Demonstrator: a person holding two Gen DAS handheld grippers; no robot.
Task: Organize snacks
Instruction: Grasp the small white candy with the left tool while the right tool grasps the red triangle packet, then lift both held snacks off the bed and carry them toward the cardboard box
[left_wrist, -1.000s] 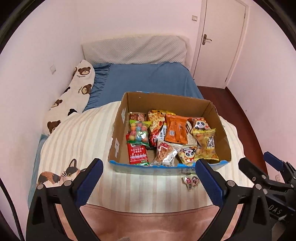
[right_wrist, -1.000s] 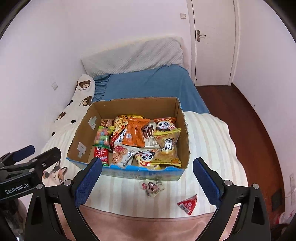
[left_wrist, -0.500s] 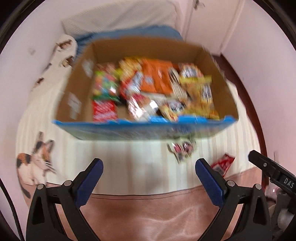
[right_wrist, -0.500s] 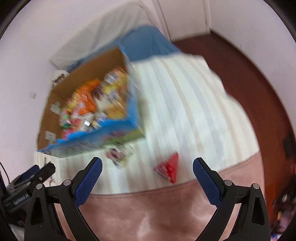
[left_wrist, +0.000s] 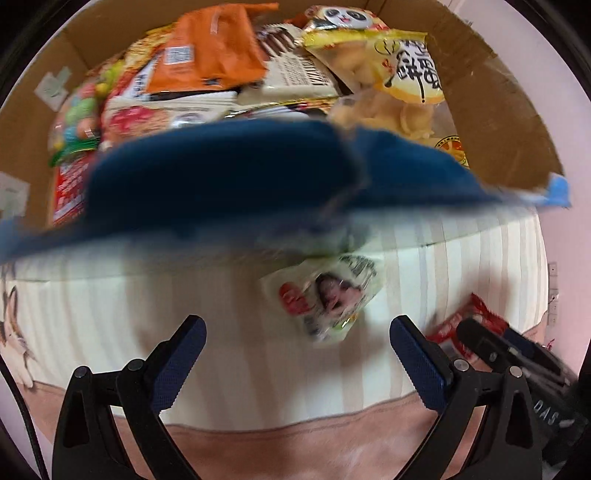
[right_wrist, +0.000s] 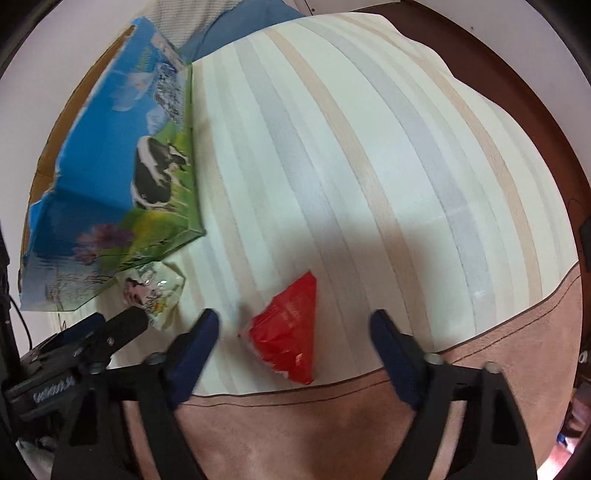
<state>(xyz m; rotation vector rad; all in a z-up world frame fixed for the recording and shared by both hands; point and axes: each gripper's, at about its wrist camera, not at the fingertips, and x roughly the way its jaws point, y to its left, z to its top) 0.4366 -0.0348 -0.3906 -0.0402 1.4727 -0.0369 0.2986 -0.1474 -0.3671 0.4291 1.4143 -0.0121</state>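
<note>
A cardboard box (left_wrist: 491, 99) with a blue printed outside (right_wrist: 110, 155) sits on the striped bedcover and holds several snack packets. Two packets lie loose in front of it. The white packet (left_wrist: 325, 295) lies just ahead of my left gripper (left_wrist: 295, 347), which points down and is open around nothing. The red packet (right_wrist: 288, 332) lies between the jaws of my right gripper (right_wrist: 295, 343); the jaws are closing, and neither pad touches the packet. The white packet (right_wrist: 155, 291) also shows beside the left gripper (right_wrist: 92, 339) in the right wrist view.
The striped cover (right_wrist: 369, 147) ends at a pink blanket edge (right_wrist: 332, 424) close under both grippers. The bed's right edge drops to a dark wood floor (right_wrist: 554, 92). The box wall stands just beyond the loose packets. The right gripper (left_wrist: 517, 362) sits close beside my left one.
Both grippers have dropped close to the bedcover, the left toward the white packet, the right over the red one. The right jaws stand narrower than before.
</note>
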